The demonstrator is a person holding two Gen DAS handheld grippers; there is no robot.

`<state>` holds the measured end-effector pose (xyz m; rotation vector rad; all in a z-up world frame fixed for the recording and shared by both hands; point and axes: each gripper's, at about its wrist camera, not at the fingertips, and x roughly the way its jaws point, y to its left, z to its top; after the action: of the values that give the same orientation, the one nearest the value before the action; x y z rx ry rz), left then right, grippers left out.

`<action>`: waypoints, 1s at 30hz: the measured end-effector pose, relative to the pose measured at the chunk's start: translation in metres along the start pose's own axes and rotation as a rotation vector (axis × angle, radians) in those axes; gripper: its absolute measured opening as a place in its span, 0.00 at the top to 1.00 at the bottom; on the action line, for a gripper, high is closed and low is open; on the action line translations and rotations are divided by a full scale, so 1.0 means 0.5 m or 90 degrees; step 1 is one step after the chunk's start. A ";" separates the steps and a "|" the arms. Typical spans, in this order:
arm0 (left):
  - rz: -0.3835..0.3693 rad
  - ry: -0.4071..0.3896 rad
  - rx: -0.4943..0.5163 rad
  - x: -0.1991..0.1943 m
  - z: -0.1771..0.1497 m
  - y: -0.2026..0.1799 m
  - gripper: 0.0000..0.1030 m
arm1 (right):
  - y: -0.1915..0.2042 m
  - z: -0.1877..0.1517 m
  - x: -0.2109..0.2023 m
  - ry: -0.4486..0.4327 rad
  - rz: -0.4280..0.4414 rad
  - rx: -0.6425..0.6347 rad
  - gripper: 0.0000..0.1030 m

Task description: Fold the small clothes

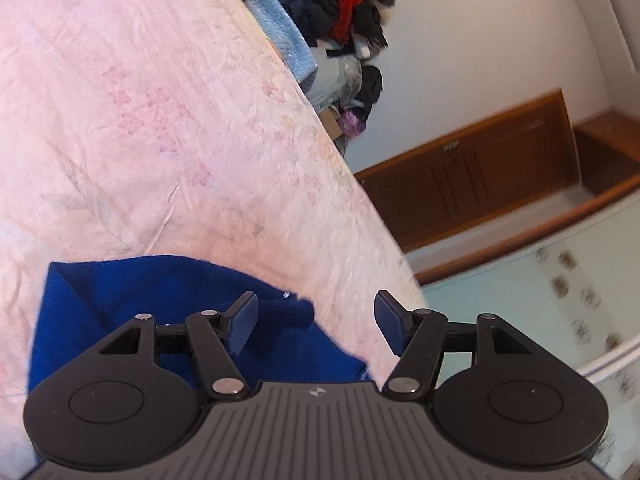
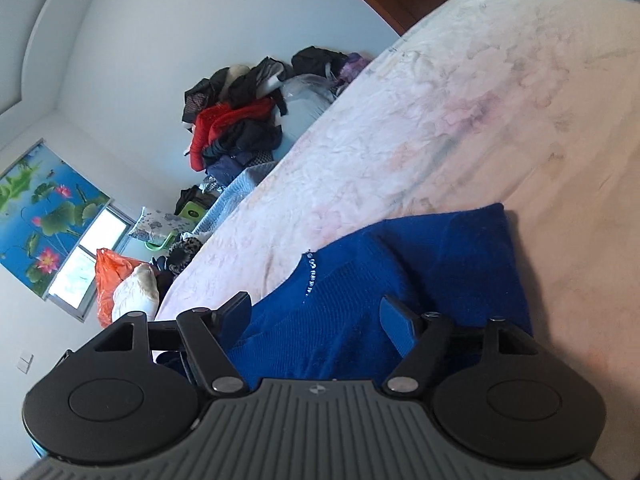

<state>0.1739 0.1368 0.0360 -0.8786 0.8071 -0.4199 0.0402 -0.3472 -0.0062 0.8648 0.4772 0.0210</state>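
A small royal-blue knitted garment (image 1: 120,308) lies on the pale pink floral bedspread (image 1: 140,120). It also shows in the right wrist view (image 2: 400,264), with a row of small sparkling beads (image 2: 310,276) near its edge. My left gripper (image 1: 316,320) is open and empty, just above the garment's near edge. My right gripper (image 2: 316,320) is open and empty, hovering low over the blue knit, with fabric showing between the fingers. Neither gripper holds the cloth.
A heap of dark and red clothes (image 2: 236,128) lies beyond the far edge of the bed. A wooden cabinet (image 1: 480,176) stands against the wall. An orange bag (image 2: 110,280) sits under a window with a lotus blind (image 2: 44,208).
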 end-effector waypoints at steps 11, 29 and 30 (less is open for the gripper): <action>0.154 0.047 0.181 0.056 -0.059 -0.038 0.36 | 0.015 -0.046 -0.081 0.003 -0.136 -0.109 0.16; 0.185 0.023 0.384 -0.117 -0.225 -0.055 0.26 | -0.036 -0.177 -0.216 0.062 -0.102 -0.128 0.65; 0.185 0.025 0.374 -0.128 -0.226 -0.044 0.26 | -0.032 -0.183 -0.215 0.067 -0.094 -0.135 0.65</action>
<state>0.0461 0.1059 0.0398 -0.2035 0.7734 -0.3876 -0.0963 -0.3135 -0.0257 0.6212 0.6251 -0.0186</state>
